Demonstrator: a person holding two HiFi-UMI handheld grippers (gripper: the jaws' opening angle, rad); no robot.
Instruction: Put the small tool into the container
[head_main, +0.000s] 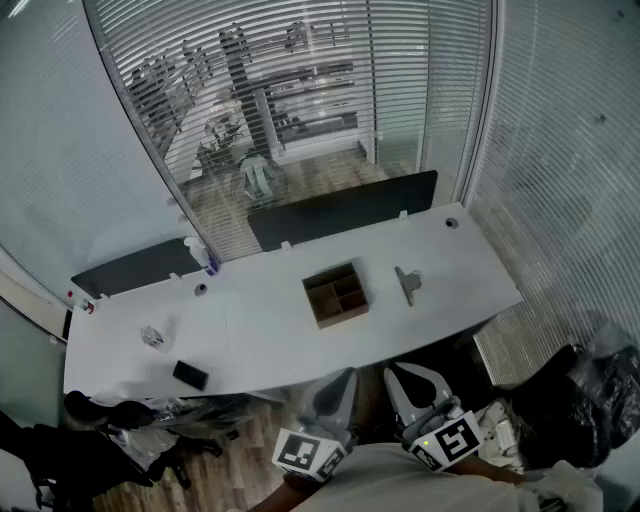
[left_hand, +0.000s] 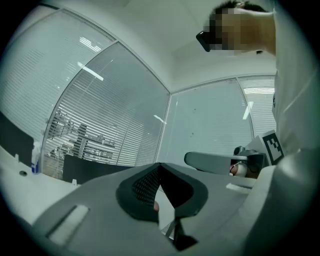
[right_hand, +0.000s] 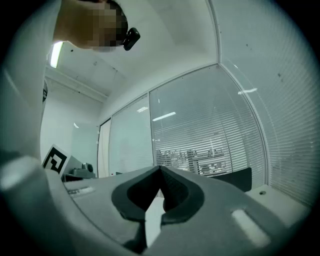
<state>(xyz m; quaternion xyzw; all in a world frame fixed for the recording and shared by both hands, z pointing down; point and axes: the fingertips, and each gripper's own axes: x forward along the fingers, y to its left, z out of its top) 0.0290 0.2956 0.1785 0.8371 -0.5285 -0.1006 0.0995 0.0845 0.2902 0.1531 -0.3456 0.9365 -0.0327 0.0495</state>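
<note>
- The container (head_main: 336, 294), a brown open box with dividers inside, sits about mid-length on the white tabletop (head_main: 260, 340), with bare surface all round it
- The small tool (head_main: 407, 283), grey, lies flat to the right of the container, apart from it, with clear tabletop between the two
- Well to the left of the container, a flat black object (head_main: 190, 375) lies close to the front edge
- Behind the container a dark panel (head_main: 340, 210) stands along the back edge
- In front of the container, the left gripper (left_hand: 160, 170) and right gripper (right_hand: 161, 175) are held side by side just short of the front edge
- Both pairs of jaws are closed together, tips meeting, nothing between them
</note>
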